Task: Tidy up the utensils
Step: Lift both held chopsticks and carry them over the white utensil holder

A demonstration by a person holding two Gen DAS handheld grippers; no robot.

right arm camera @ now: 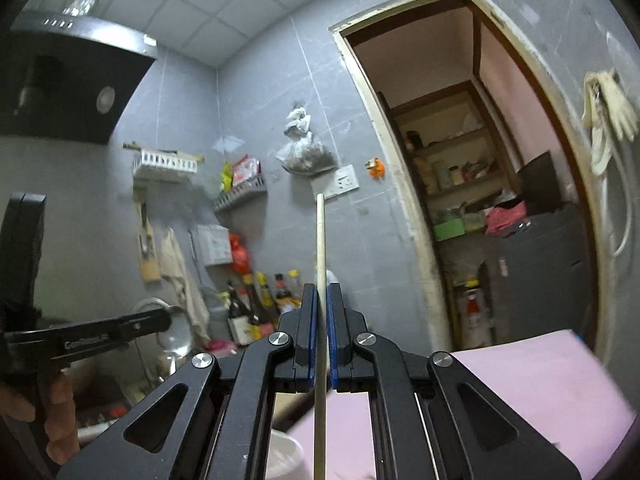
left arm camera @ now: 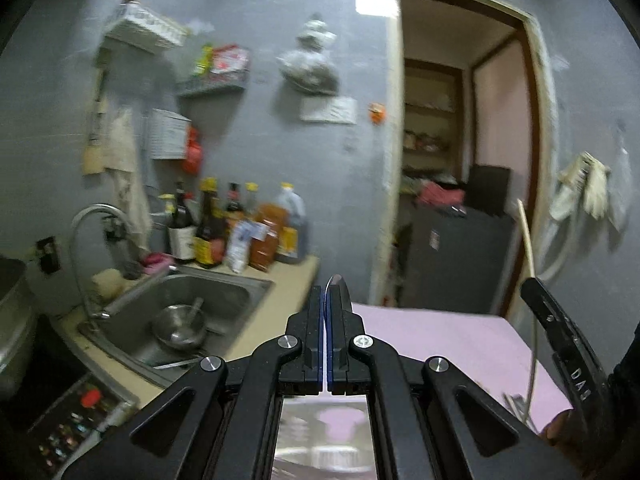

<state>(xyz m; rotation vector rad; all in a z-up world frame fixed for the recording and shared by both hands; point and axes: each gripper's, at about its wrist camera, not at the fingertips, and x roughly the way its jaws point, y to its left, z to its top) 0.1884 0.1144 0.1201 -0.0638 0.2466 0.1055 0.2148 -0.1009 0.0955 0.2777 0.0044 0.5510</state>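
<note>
My left gripper [left arm camera: 325,294] is shut on a metal spoon [left arm camera: 338,286]; its bowl sticks up edge-on just past the fingertips. It is held in the air over the near end of the pink table [left arm camera: 440,336]. My right gripper [right arm camera: 322,294] is shut on a pale wooden chopstick [right arm camera: 320,240] that stands upright between the pads and runs down below the jaws. The chopstick [left arm camera: 527,248] and the right gripper also show at the right edge of the left wrist view. The left gripper with the spoon bowl [right arm camera: 178,330] shows at the left of the right wrist view.
A steel sink [left arm camera: 224,292] holds a metal bowl [left arm camera: 180,326] at the left. Sauce bottles [left arm camera: 236,228] crowd the counter behind it. A white round container [right arm camera: 286,454] sits below the right gripper. An open doorway [left arm camera: 460,160] lies ahead, beyond the pink table [right arm camera: 540,384].
</note>
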